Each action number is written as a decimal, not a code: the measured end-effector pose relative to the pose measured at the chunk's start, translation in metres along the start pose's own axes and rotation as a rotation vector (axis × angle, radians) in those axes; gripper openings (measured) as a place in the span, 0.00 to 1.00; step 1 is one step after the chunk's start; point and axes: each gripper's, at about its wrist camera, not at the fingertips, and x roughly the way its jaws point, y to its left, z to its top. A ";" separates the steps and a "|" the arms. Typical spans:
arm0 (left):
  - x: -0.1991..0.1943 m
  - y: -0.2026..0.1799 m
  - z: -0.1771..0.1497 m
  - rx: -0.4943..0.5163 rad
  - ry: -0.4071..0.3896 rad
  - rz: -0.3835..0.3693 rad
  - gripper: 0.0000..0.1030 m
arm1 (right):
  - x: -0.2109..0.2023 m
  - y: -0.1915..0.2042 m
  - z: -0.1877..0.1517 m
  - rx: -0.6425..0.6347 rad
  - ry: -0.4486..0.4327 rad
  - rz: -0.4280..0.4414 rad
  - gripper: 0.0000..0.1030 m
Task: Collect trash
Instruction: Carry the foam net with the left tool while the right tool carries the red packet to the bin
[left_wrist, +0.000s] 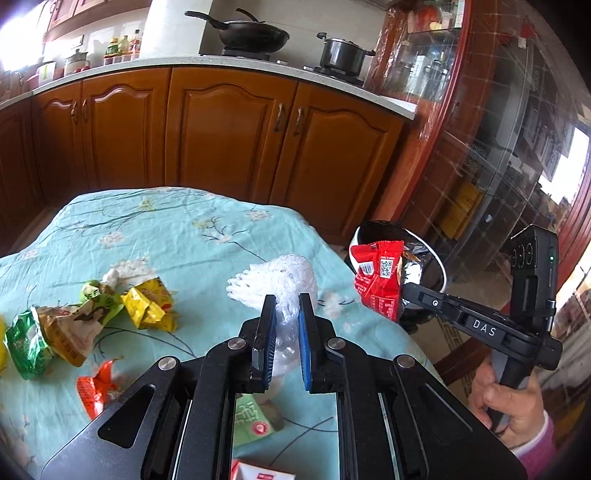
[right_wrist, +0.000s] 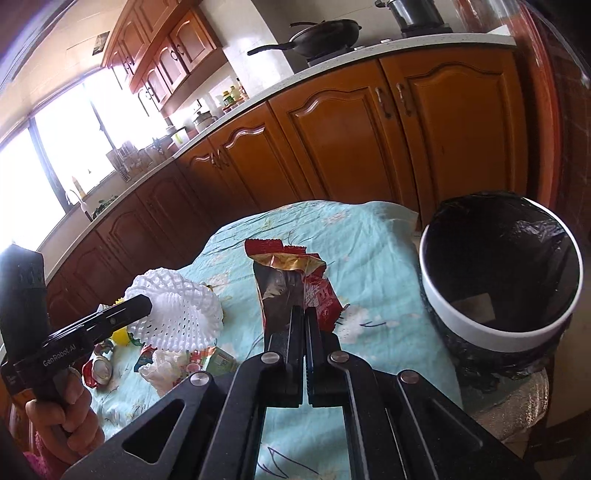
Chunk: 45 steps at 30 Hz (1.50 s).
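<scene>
Off the counter's right edge, at about two o'clock from your right tongs (right_wrist: 305, 314), the bin (right_wrist: 498, 321) is standing with its mouth open and its black liner showing. You are holding the right tongs fully closed on the red snack wrapper (right_wrist: 291, 280); its long axis is running roughly along the tongs toward twelve o'clock, torn foil end uppermost. In the left wrist view the same wrapper (left_wrist: 380, 277) is hanging right at the bin's rim (left_wrist: 439, 266), so your right hand (left_wrist: 513, 406) is clearly the nearer one to the drop point.

Your left tongs (left_wrist: 287, 308) are pinching the white foam fruit net (left_wrist: 277, 280) between the blue pads (left_wrist: 306, 332), nearly closed on its squeezed neck, with the bulk of the net flaring out toward eleven o'clock. From these tongs the bin is lying at about two o'clock, beyond the right gripper.

Judgement: right-hand drop comes first; the left load is having to cross behind it. Risk: the light net may snag.

Remaining on the teal-clothed counter (left_wrist: 166, 229): the yellow wrapper (left_wrist: 149, 308), the green packet (left_wrist: 29, 339) and an orange scrap (left_wrist: 94, 387), all at nine to ten o'clock of your left tongs.
</scene>
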 end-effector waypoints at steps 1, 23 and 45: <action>0.002 -0.005 0.000 0.007 0.004 -0.007 0.10 | -0.003 -0.004 -0.001 0.006 -0.004 -0.008 0.00; 0.062 -0.094 0.014 0.107 0.075 -0.124 0.10 | -0.056 -0.078 -0.005 0.108 -0.077 -0.135 0.00; 0.159 -0.152 0.059 0.101 0.137 -0.121 0.10 | -0.047 -0.146 0.028 0.141 -0.049 -0.227 0.00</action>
